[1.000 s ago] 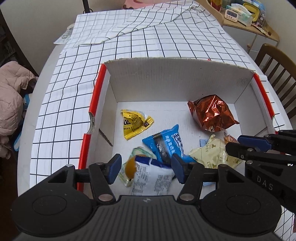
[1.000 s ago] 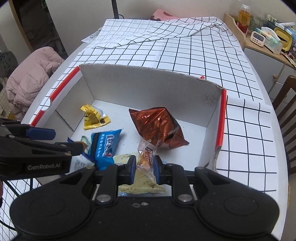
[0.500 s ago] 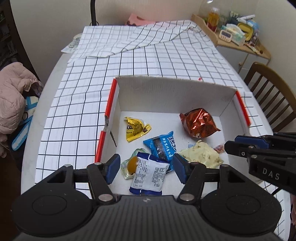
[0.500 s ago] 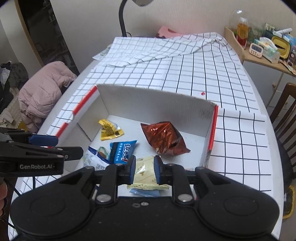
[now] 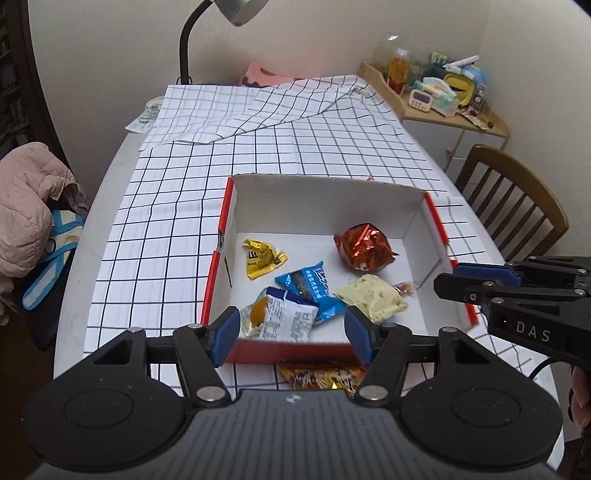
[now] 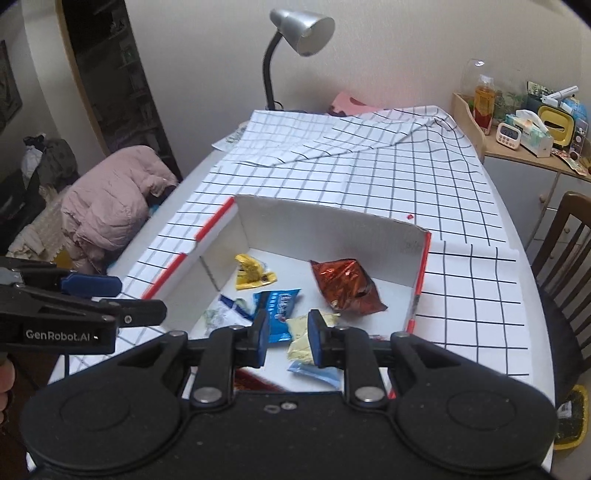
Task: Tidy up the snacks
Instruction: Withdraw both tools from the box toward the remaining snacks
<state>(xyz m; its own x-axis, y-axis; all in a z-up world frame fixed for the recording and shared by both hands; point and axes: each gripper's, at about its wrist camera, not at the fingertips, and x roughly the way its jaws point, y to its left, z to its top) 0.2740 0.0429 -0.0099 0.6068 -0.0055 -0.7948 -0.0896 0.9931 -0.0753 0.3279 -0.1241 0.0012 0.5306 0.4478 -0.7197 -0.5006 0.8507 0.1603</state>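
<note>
There is one big white desk (image 5: 83, 254) with a rounded edge. One white cloth (image 5: 314, 147) with black squares covers most of it, and the far end of the cloth is folded over. Past the desk I see one pink coat (image 5: 26, 206) on the left, one brown wooden chair (image 5: 517, 192) on the right, one grey lamp (image 6: 301, 29) by the wall, and a small shelf (image 6: 524, 147) full of little things.

One open box (image 5: 325, 203) sits on the cloth, right below me. It is white inside with red edges.

I hold two grippers. My left fingers (image 5: 225, 332) are fairly wide and have just been opening. Nothing is between them. My right fingers (image 6: 260, 332) are pulled close together and hold nothing. Both hang above the near side of the box.

The snacks lie loose on the box floor. I count seven there:
- one shiny red bag (image 5: 364, 247) near the far right corner
- one pale pack (image 5: 371, 299) near the right side
- one blue pack (image 5: 314, 290) in the middle
- one white pack (image 5: 288, 319), partly on the blue one
- one yellow pack (image 5: 262, 258) near the left wall
- one clear pack (image 5: 255, 314) with something orange in it, peeking out beside the white one
- one tiny candy (image 5: 402, 288) touching the pale pack

One more orange pack (image 5: 321, 376) lies on the cloth, just outside the near wall.
</note>
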